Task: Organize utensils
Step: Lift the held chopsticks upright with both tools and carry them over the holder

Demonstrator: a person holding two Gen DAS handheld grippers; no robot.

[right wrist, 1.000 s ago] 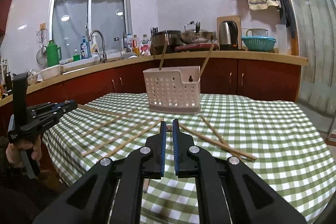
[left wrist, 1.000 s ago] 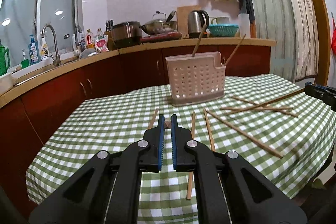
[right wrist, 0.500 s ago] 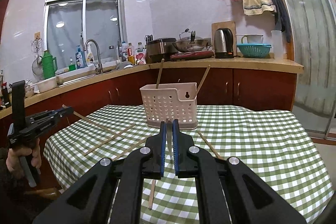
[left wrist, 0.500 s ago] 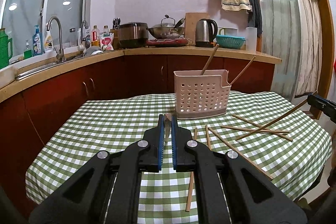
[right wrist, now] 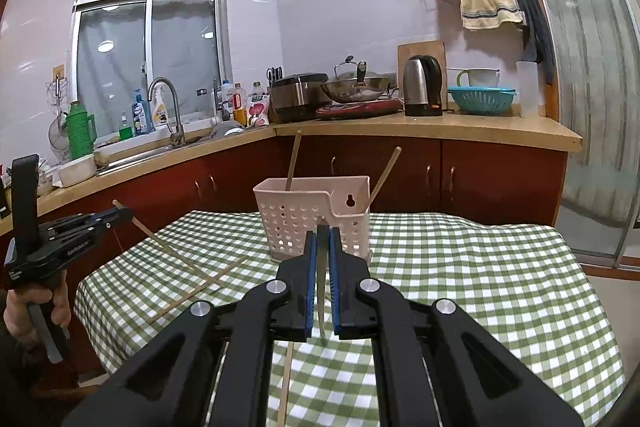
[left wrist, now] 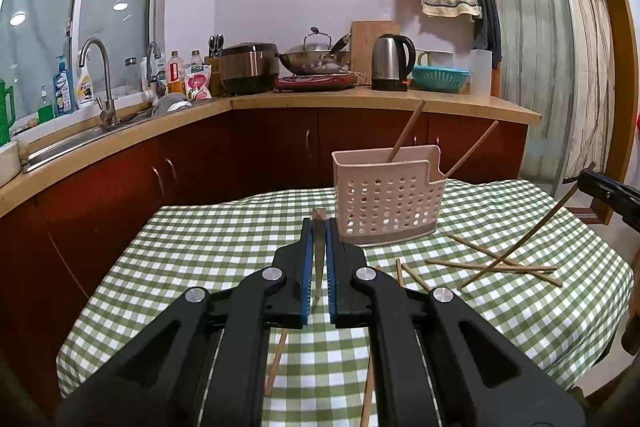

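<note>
Chopsticks are the business here, and each gripper has one clamped: the left gripper (left wrist: 319, 227) has its blue pads closed on a chopstick (left wrist: 319, 259) that runs edge-on between them with its tip poking out past the fingertips, and the right gripper (right wrist: 322, 235) is pinched in the same way on another chopstick (right wrist: 322, 283) that hangs down through the gap. From the right wrist view the left gripper (right wrist: 120, 214) shows at the left edge, held by a hand (right wrist: 30, 311), its stick slanting down toward the green checked tablecloth (right wrist: 460, 287). From the left wrist view the right gripper (left wrist: 588, 179) shows at the right edge, its long chopstick (left wrist: 520, 243) angled down so that the lower end reaches the cloth among the loose ones. Below both grippers more chopsticks lie on the cloth, a few (left wrist: 404, 273) just past the left fingertips and a crossed group (left wrist: 496, 261) off to the right. Beyond them stands the pale perforated utensil basket (left wrist: 386, 203), upright near the far edge of the table, with two chopsticks leaning in it, one (left wrist: 408, 129) in the main compartment and one (left wrist: 472, 149) at the right end. Behind the table runs the counter (left wrist: 380, 103) with a kettle (left wrist: 390, 61) and a wok (left wrist: 314, 59).
</note>
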